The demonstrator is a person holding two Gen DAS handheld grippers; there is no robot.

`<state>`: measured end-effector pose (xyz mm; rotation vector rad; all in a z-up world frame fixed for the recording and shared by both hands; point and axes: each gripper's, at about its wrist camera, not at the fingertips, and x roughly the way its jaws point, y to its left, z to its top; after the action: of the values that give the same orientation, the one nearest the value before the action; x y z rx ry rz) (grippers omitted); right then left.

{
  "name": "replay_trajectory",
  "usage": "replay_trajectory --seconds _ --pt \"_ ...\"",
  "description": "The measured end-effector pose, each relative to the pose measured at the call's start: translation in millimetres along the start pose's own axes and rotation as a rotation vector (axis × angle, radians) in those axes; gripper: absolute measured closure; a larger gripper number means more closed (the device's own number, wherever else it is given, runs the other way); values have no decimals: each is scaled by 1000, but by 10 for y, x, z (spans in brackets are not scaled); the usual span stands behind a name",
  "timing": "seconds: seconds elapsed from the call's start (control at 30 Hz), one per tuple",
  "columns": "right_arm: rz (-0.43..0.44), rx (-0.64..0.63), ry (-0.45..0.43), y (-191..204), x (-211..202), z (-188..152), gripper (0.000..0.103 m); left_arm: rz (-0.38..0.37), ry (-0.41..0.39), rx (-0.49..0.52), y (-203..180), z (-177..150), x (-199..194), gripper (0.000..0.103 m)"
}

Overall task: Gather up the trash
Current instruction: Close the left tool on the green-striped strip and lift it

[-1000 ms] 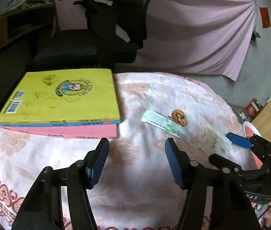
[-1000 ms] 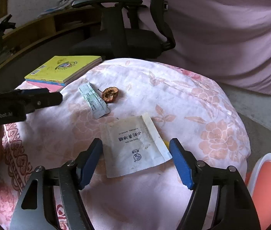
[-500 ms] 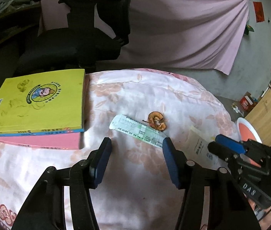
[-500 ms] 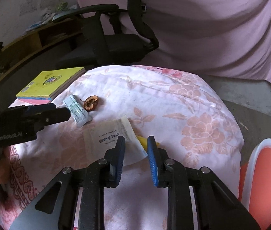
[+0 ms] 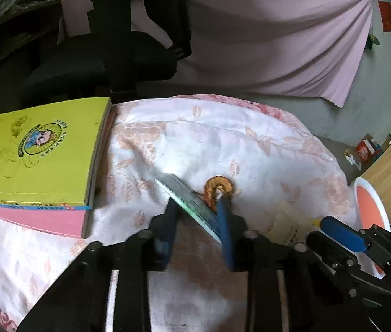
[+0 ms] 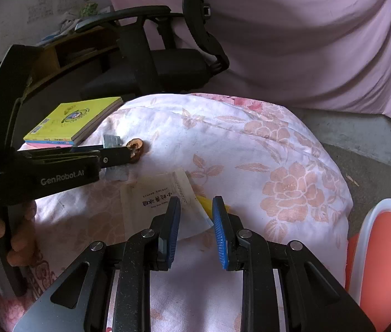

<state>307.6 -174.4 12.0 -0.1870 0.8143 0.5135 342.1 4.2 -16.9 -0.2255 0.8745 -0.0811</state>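
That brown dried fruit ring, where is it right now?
In the left wrist view the dried fruit ring lies on the flowered quilt, just beyond the left gripper, beside the green wrapper.

Both wrist views look steeply down, close over the same floral quilt (image 5: 250,144), seemingly side by side.

Both views are dim and flatly lit by soft daylight, brightest on the pale floral bedcover (image 5: 223,144) and the pink curtain (image 6: 306,41); the office chair (image 5: 106,63) sinks into near-black shadow. Fisheye bending curves every edge and dark vignetting fills the corners; the left wrist view is slightly motion-smeared around the green wrapper (image 5: 192,202), the right wrist view sharper.
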Motion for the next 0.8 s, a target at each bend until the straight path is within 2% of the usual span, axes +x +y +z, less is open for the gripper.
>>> replay_trajectory --seconds 0.23,0.4,0.67,0.7,0.77,0.8 --pt "10 9 -3 -3 -1 -7 81 -46 -6 -18 28 -72 -70 97" --pt "33 16 -9 -25 -17 -19 81 -87 0 -24 80 -181 -208 98" --pt "154 -24 17 96 -19 -52 80 -102 24 11 197 -360 -477 99" --pt "161 -28 23 115 -12 -54 79 -106 30 14 225 -384 -505 99" --pt "172 -26 33 140 3 -52 70 -111 39 17 269 -412 -549 99" --pt "172 -21 41 143 16 -50 60 -113 41 12 278 -428 -576 99"
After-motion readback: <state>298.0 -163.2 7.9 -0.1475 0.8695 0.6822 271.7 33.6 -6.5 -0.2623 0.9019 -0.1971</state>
